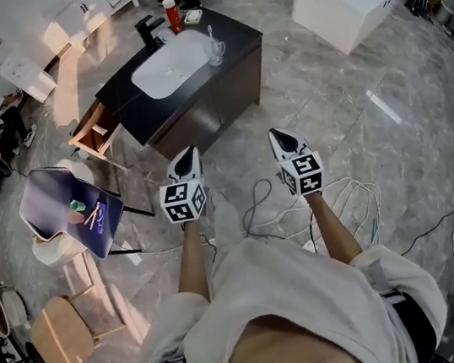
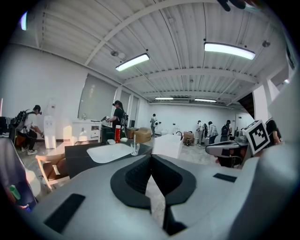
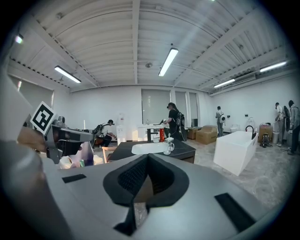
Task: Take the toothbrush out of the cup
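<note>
Bright, even light falls from ceiling tube lamps [image 3: 168, 61], a warm sunlit patch glares on the far-left floor [image 1: 66, 82], and both gripper views bend strongly and darken at their round edges.

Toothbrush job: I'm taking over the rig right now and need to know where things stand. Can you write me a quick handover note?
Left gripper: jaws together, empty, held in the air well short of the vanity.
Right gripper: jaws together, empty, alongside the left one.
Cup: on the black vanity counter beside the sink, with the toothbrush standing in it.
Done: nothing yet; neither gripper touches the cup.
Left: walk up, open a gripper, grip the toothbrush, lift it out.
</note>
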A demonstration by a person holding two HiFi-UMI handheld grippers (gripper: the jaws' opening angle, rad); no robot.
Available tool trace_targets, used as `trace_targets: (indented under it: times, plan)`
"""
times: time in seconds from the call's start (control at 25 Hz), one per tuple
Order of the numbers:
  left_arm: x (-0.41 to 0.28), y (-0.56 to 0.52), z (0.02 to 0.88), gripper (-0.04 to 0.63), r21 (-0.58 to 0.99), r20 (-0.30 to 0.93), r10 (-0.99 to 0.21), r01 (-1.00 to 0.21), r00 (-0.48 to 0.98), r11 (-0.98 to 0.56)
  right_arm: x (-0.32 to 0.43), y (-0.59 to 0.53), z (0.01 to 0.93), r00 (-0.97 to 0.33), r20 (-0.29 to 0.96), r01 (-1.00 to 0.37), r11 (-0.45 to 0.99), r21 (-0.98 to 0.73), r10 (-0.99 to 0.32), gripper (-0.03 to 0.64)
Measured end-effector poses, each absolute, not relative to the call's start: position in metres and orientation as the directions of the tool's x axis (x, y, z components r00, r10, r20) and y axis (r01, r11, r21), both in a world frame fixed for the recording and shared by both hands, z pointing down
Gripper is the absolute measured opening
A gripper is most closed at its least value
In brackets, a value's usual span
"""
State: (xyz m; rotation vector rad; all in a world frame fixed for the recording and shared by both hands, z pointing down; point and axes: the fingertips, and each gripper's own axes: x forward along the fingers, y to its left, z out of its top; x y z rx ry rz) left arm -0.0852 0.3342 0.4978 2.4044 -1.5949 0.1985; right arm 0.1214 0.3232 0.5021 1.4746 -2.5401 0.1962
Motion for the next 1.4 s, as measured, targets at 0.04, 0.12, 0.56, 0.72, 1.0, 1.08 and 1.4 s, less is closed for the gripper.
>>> trace_targets:
  times: [0.04, 0.12, 0.56, 0.72, 1.0, 1.08, 1.4]
  plan:
    - [-0.086, 0.326, 0.499, 0.026, 0.133, 0.250, -0.884, -0.918, 0.396, -0.374, 0.120, 0.316, 0.502, -0.481, 0.237, -0.870, 0.492, -0.014, -0.844, 0.012]
    - [-0.089, 0.308, 0.504, 0.026, 0.141, 0.251, -0.879, -0.914, 0.406, -0.381, 0.116, 0.301, 0.504, -0.475, 0.242, -0.873, 0.488, -0.009, -0.846, 0.012]
    - [-0.118, 0.159, 0.510, 0.026, 0.170, 0.249, -0.832, -0.868, 0.496, -0.466, 0.064, 0.182, 0.511, -0.435, 0.294, -0.889, 0.458, 0.010, -0.851, 0.012]
    - [-0.140, 0.103, 0.501, 0.026, 0.173, 0.233, -0.822, -0.854, 0.520, -0.491, 0.040, 0.133, 0.502, -0.416, 0.297, -0.897, 0.442, 0.024, -0.860, 0.012]
    - [-0.166, 0.024, 0.501, 0.026, 0.191, 0.226, -0.803, -0.834, 0.551, -0.518, 0.008, 0.064, 0.502, -0.386, 0.312, -0.906, 0.421, 0.050, -0.868, 0.012]
    - [-0.170, 0.008, 0.503, 0.026, 0.196, 0.230, -0.798, -0.830, 0.557, -0.523, 0.003, 0.050, 0.504, -0.381, 0.316, -0.908, 0.416, 0.049, -0.869, 0.012]
    - [-0.161, -0.037, 0.515, 0.026, 0.199, 0.252, -0.770, -0.810, 0.587, -0.552, 0.010, 0.011, 0.516, -0.347, 0.334, -0.924, 0.380, 0.036, -0.876, 0.012]
